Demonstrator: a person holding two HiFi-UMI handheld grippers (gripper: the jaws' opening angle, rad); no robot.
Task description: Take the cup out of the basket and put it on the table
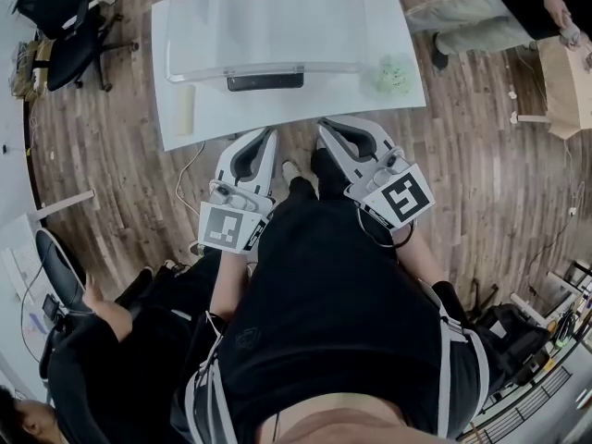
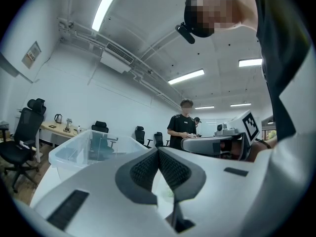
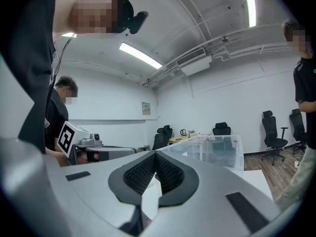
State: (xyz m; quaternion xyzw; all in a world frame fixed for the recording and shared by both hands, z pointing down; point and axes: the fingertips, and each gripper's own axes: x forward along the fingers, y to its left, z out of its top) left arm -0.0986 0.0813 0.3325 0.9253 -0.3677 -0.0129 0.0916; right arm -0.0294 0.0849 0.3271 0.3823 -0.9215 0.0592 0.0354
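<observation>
Wood flooring [image 1: 481, 183] surrounds a white table [image 1: 305, 109], with black office chairs [image 1: 65, 26] off its far left corner and a person [image 1: 481, 12] standing past its right edge. On the table sits a clear plastic basket [image 1: 268, 66], filling most of the middle and far part. The pale green cup [image 1: 392, 74] stands outside it on the bare tabletop, by the basket's near right corner and close to the table's right edge; I cannot tell whether it touches the basket wall.

Both grippers are at the table's near edge, side by side, pointing level toward the basket. The left gripper [image 1: 271, 133] has its jaws together at the tips with nothing between the ribbed pads. The right gripper [image 1: 324, 125] is likewise closed and empty. The cup lies ahead and to the right of the right gripper's jaws, apart from them and further from the left's.
</observation>
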